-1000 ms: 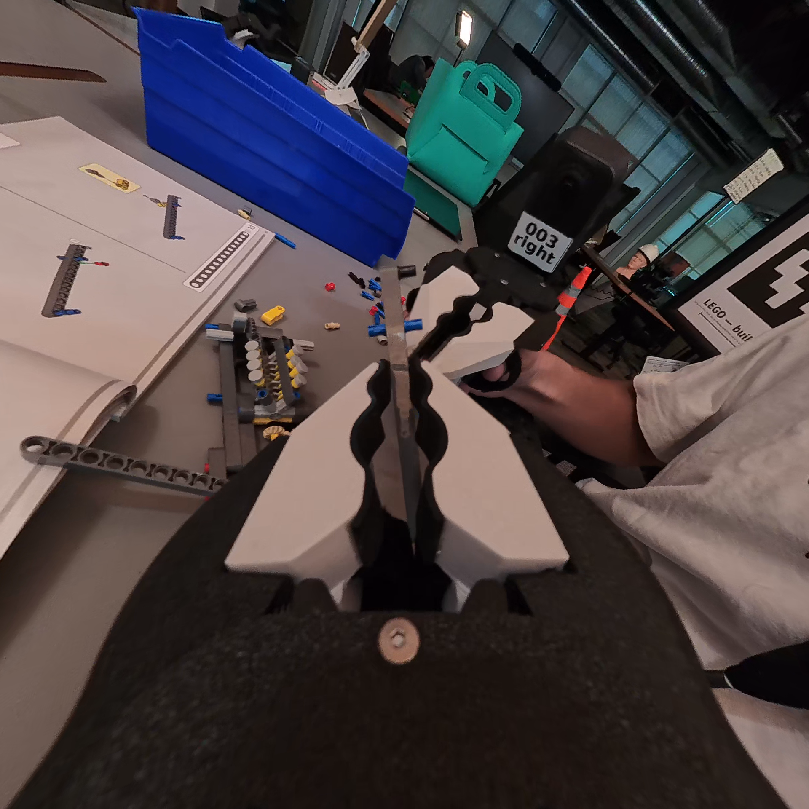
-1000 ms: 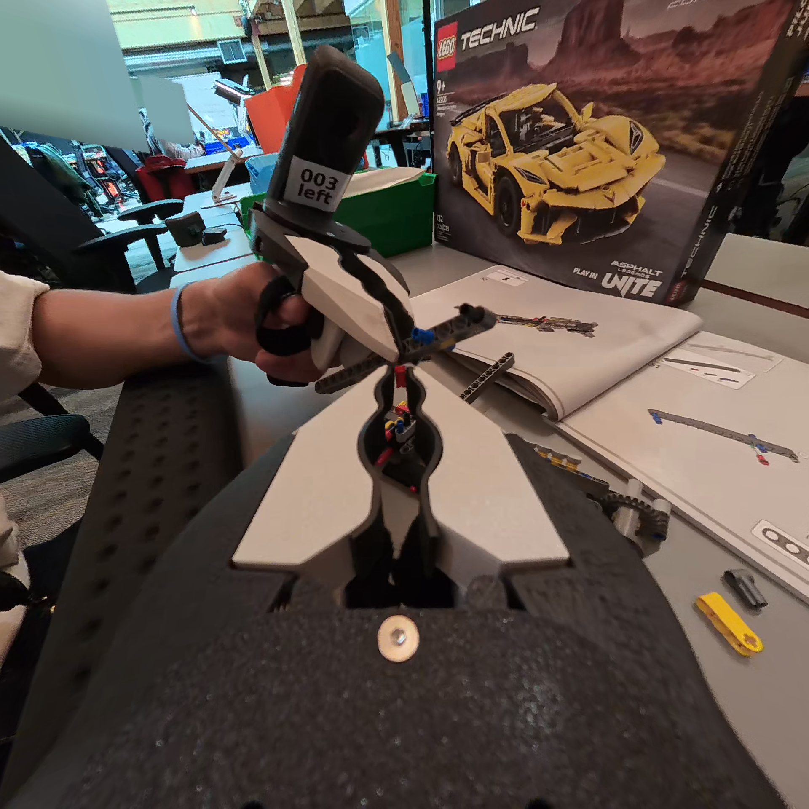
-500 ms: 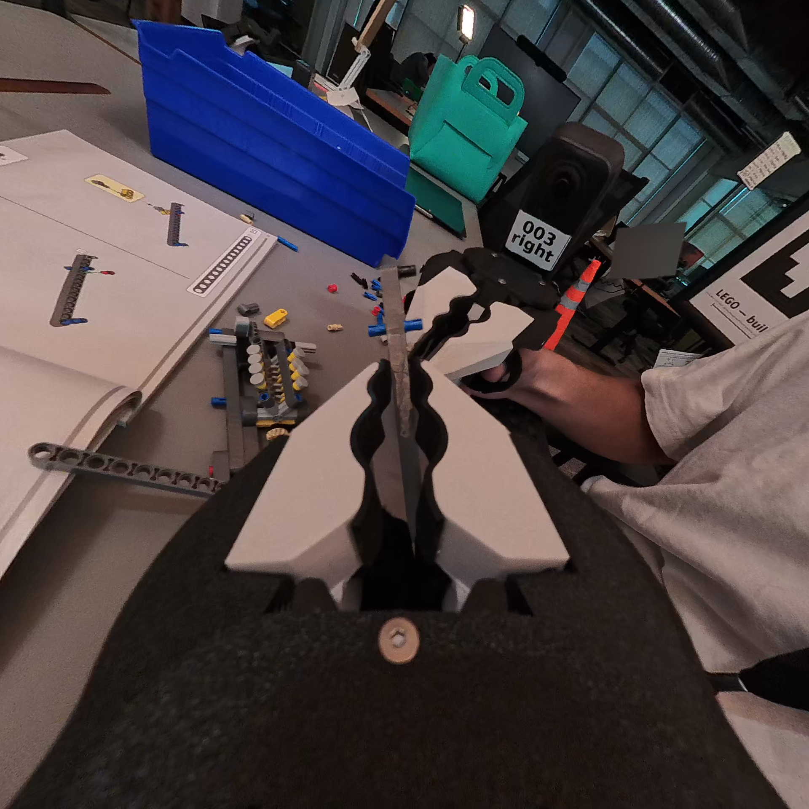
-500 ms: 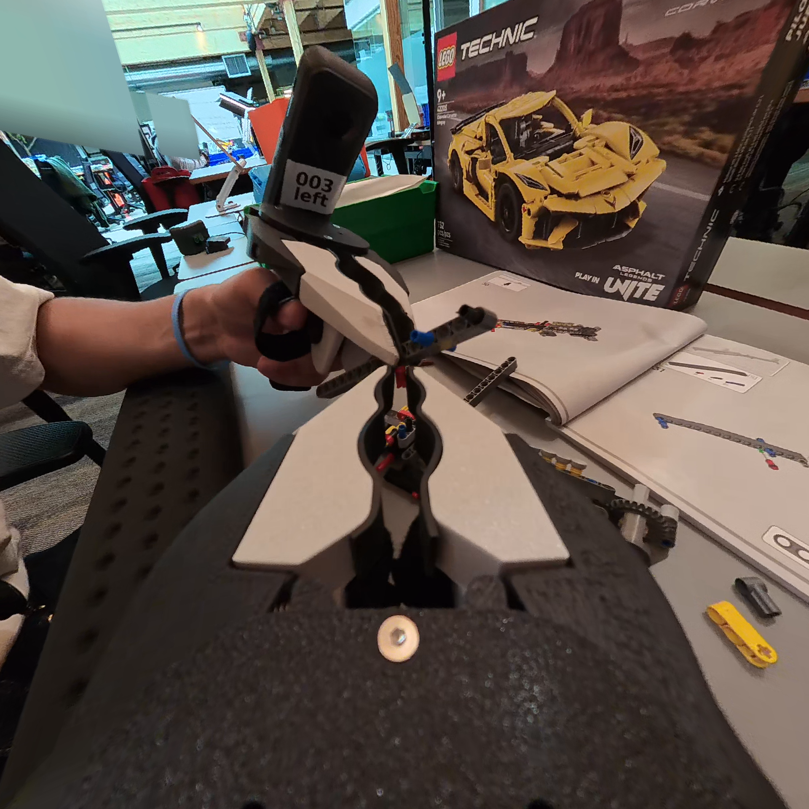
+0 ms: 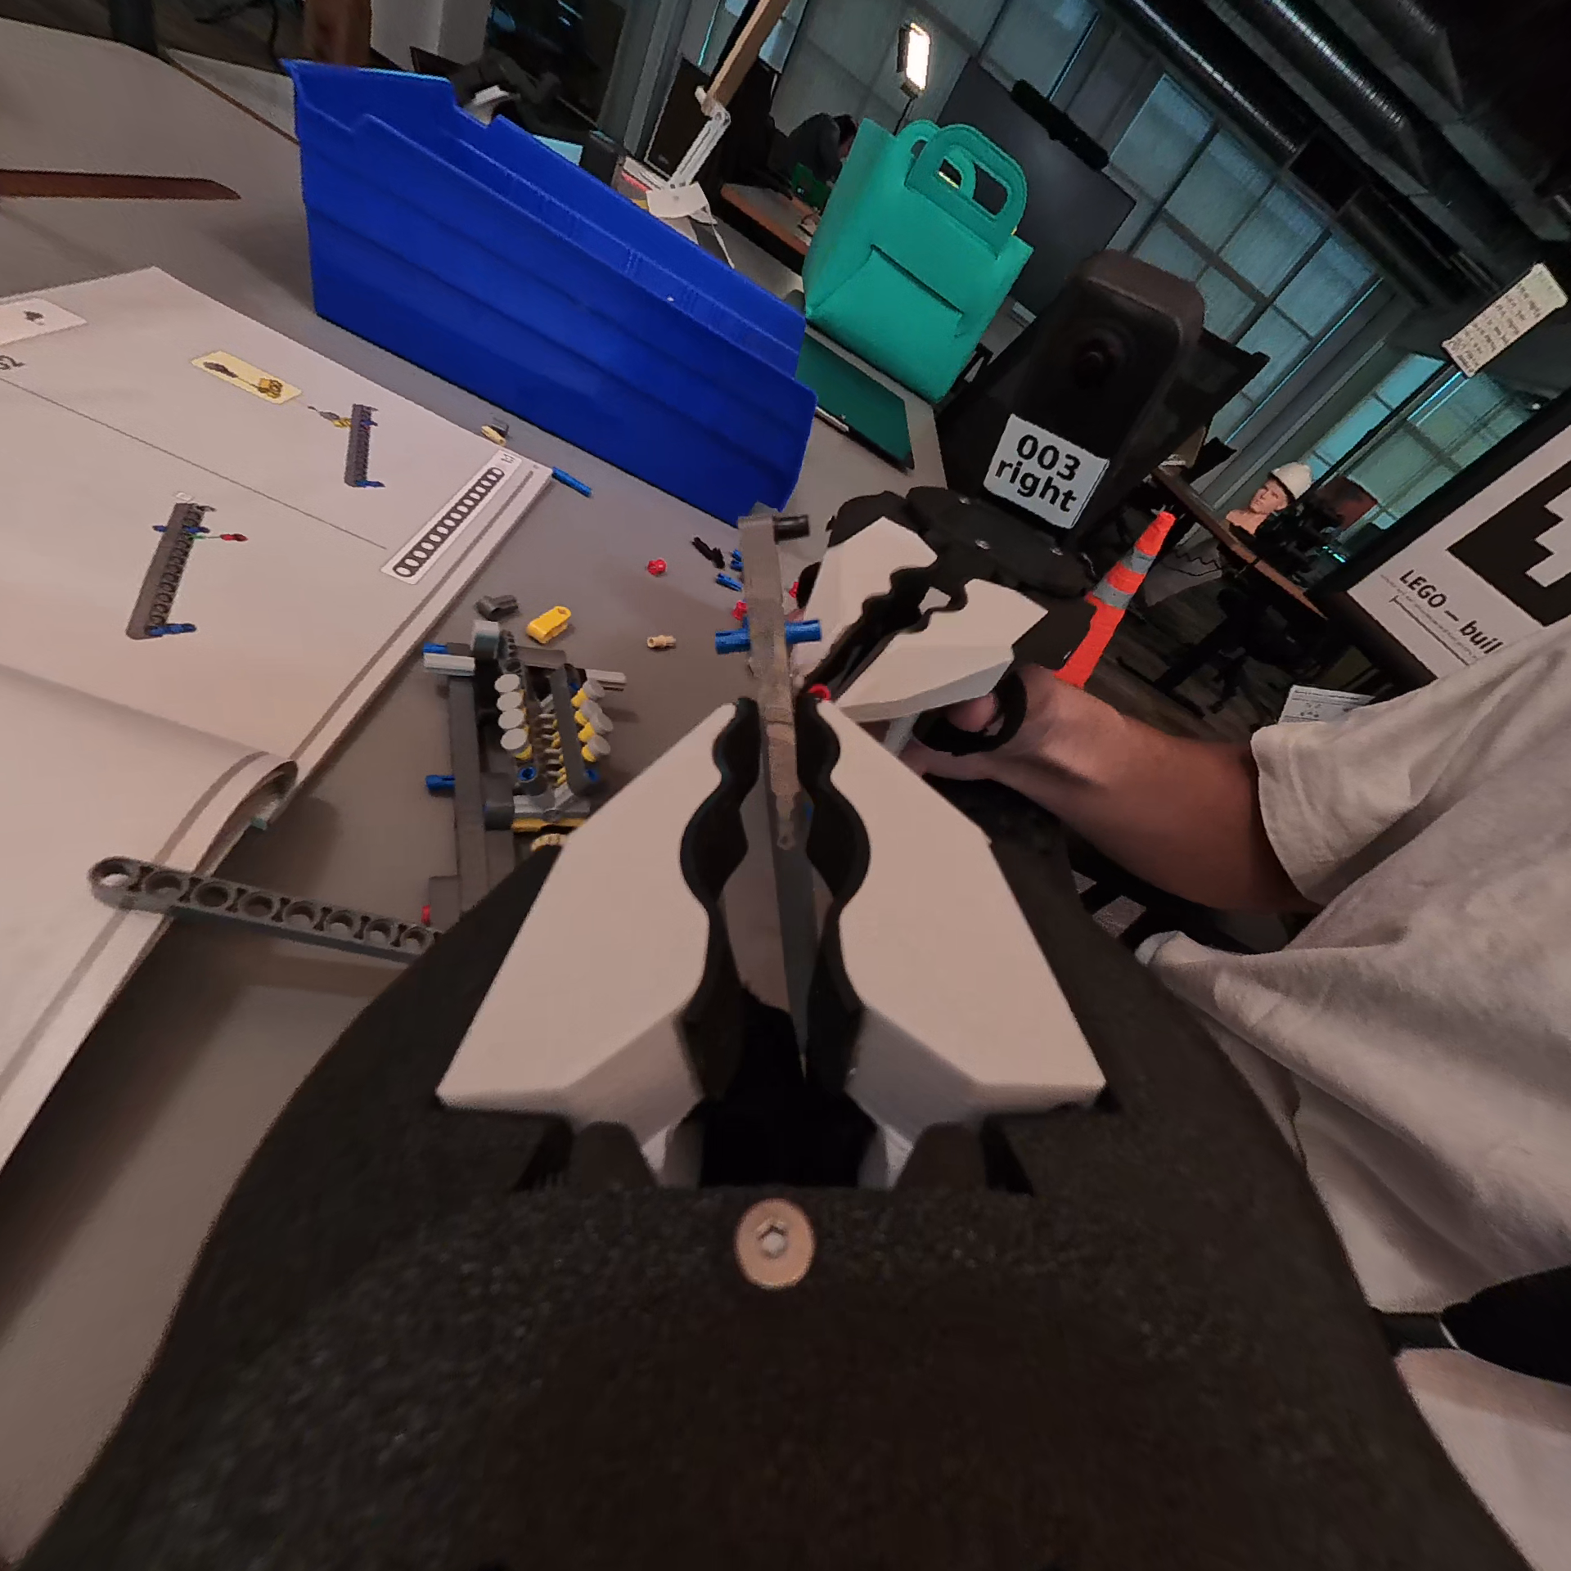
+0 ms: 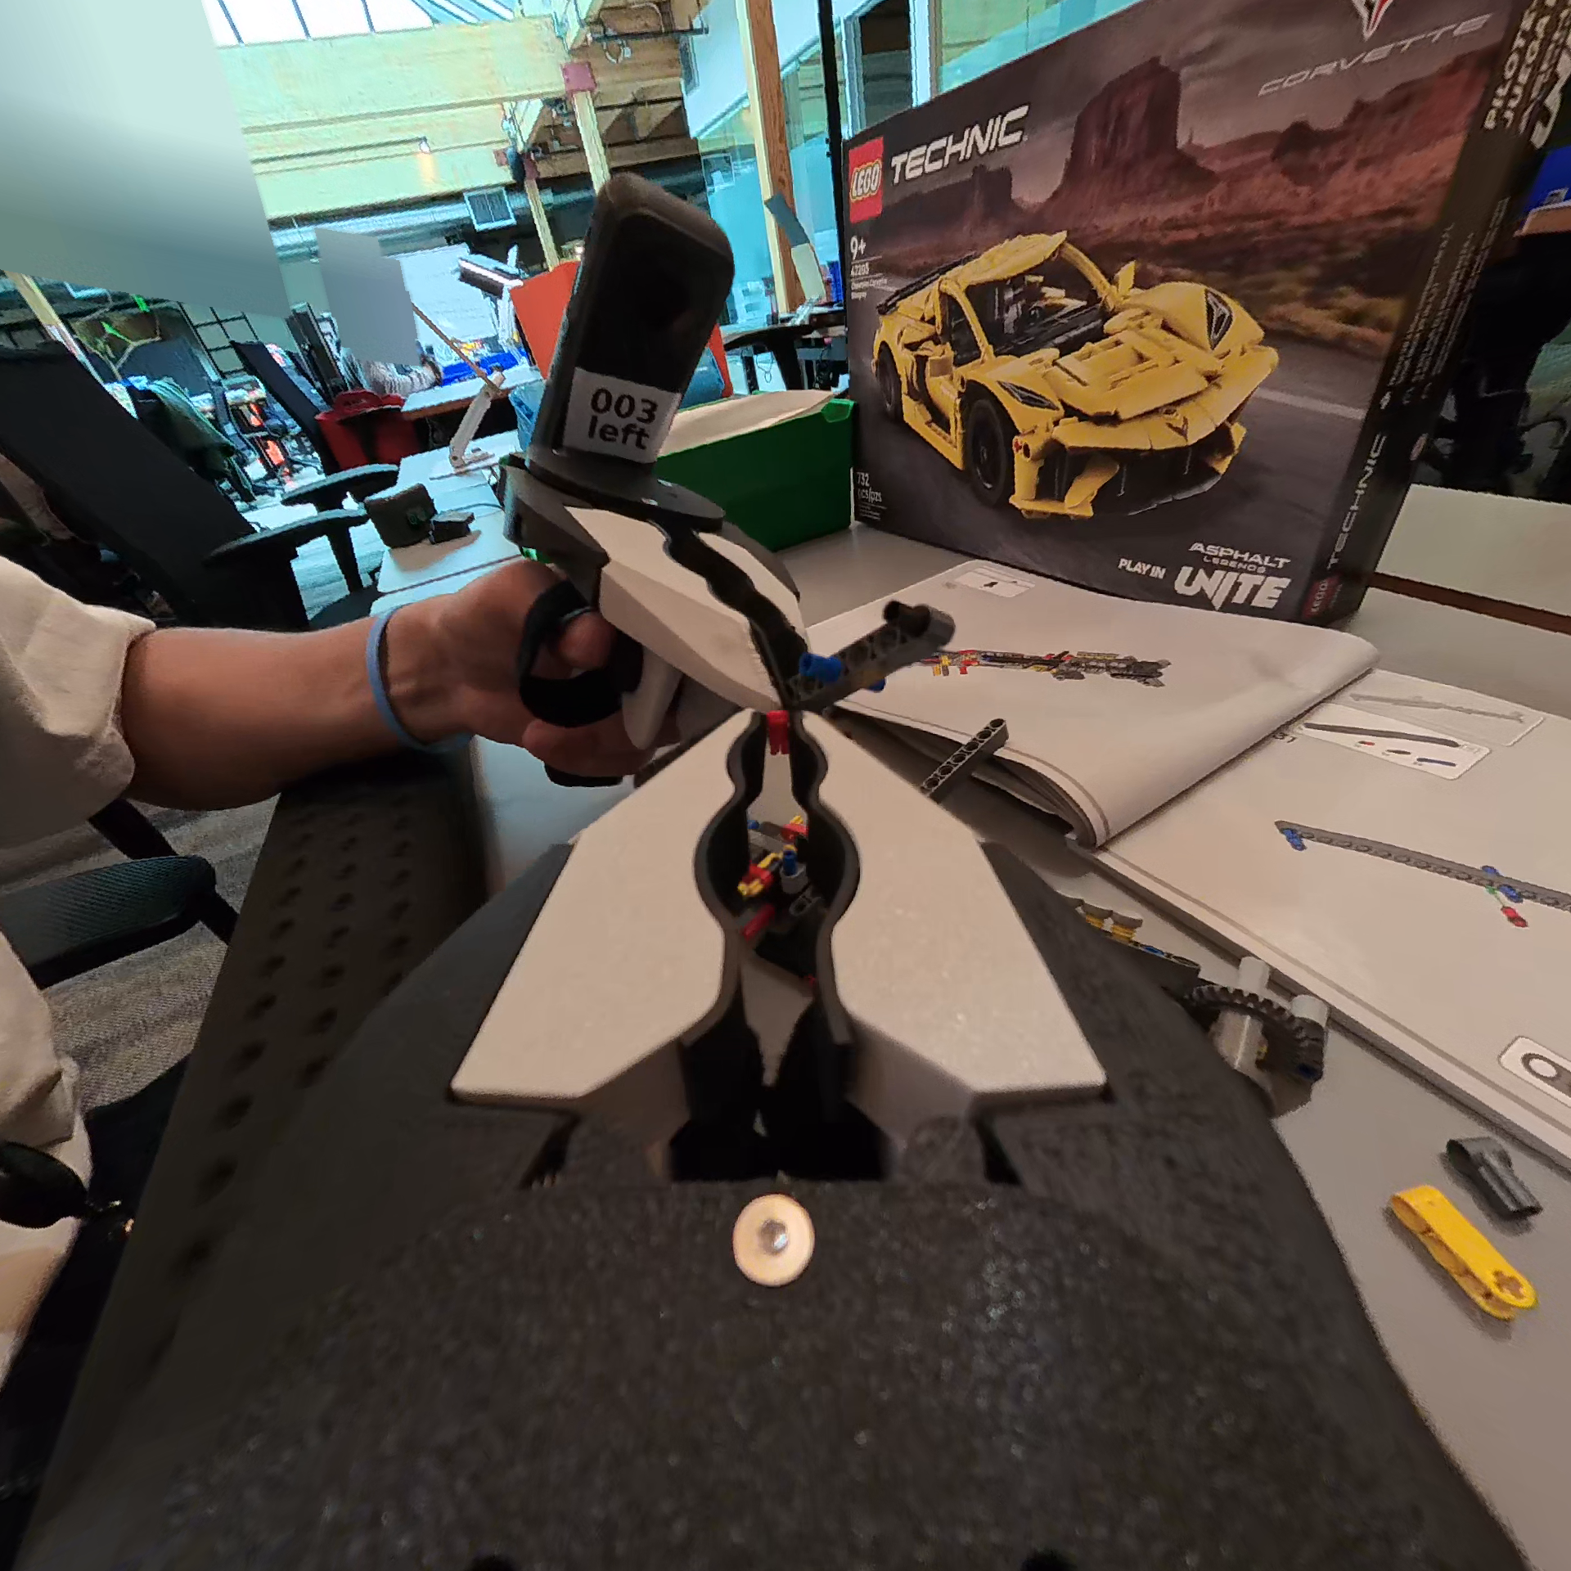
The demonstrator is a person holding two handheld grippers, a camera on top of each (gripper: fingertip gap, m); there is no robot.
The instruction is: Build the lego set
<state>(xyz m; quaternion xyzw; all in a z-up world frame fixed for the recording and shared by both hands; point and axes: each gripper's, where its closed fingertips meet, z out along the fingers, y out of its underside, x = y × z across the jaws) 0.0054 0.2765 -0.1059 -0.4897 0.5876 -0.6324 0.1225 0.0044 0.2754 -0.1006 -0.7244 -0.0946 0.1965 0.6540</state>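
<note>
My left gripper [image 5: 775,723] clamps the grey beam [image 5: 769,646], long axis pointing away; my right gripper [image 6: 778,723] pinches a red pin [image 6: 776,733] just beneath the beam's side.

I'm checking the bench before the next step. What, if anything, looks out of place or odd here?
Nothing looks damaged. Small pins lie scattered loose on the table, and a long grey beam rests partly on the open instruction book. The left tongs grip a grey beam; the right tongs pinch a red pin.
</note>
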